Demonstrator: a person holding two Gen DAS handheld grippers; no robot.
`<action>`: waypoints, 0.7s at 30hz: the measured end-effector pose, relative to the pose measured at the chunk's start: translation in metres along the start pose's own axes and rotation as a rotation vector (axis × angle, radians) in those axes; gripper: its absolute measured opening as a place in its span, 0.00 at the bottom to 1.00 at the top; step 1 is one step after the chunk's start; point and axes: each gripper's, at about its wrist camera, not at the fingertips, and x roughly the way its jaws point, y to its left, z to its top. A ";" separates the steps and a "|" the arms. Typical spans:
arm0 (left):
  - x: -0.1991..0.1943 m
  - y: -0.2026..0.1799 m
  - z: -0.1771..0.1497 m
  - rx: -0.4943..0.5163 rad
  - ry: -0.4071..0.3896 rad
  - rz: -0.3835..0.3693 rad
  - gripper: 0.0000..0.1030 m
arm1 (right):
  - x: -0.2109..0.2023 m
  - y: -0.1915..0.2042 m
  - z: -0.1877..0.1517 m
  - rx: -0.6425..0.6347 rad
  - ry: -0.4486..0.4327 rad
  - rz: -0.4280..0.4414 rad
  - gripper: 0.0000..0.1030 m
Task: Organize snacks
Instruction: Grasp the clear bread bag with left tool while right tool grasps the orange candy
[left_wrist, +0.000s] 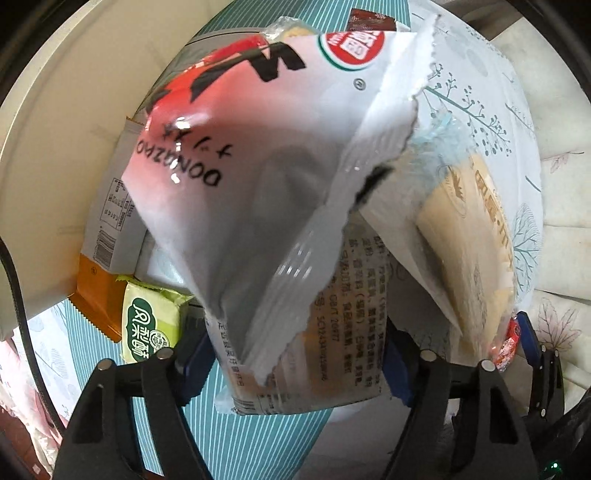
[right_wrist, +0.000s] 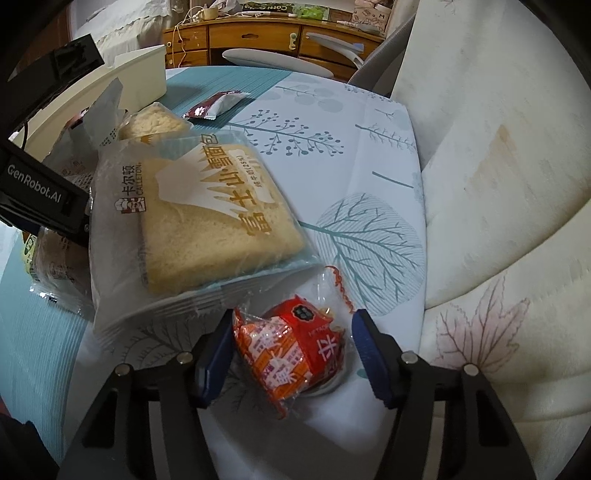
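1. Table (right_wrist: 369, 155), covered by a cloth printed with trees and teal stripes; all packets listed are carried on it. A pale floral cushion (right_wrist: 498, 221) is seen beyond its right edge, a cream tray (right_wrist: 140, 70) at its far left corner.

2. White-and-pink packet (left_wrist: 240, 184), black lettering, torn along one side. It is seen end-on in the left wrist view, standing up toward the camera between the blue pads of the left gripper (left_wrist: 295, 354). The jaws are set partly spread on either side of it and of a printed clear packet (left_wrist: 351, 332) beneath; whether the pads actually press either packet cannot be told, since the pads are largely hidden.

3. Bread packet (right_wrist: 207, 221), clear wrapper, a square yellow slice inside, lying flat near the middle of the table, just left of the right gripper.

4. Orange-and-white box (left_wrist: 107, 240), lying near the table's left edge against the tray.

5. Red-orange snack packet (right_wrist: 291, 347), crinkled, lying near the table's right edge. It is bracketed by the right gripper (right_wrist: 291, 354): the left pad appears to touch it, the right pad stands clear, so the jaws are spread about it, not pinching.

6. Green cake packet (left_wrist: 151, 325), beside the box.

7. Dark red sachet (right_wrist: 218, 105), toward the far edge.
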 end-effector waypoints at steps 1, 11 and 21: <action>-0.003 0.005 -0.005 -0.003 0.005 0.000 0.72 | 0.000 0.000 0.000 0.004 0.002 0.005 0.60; 0.004 0.014 -0.019 -0.016 0.109 0.005 0.71 | -0.008 -0.004 -0.006 0.160 0.077 0.134 0.57; -0.008 0.017 -0.043 0.050 0.150 -0.037 0.71 | -0.022 0.005 -0.021 0.282 0.144 0.312 0.57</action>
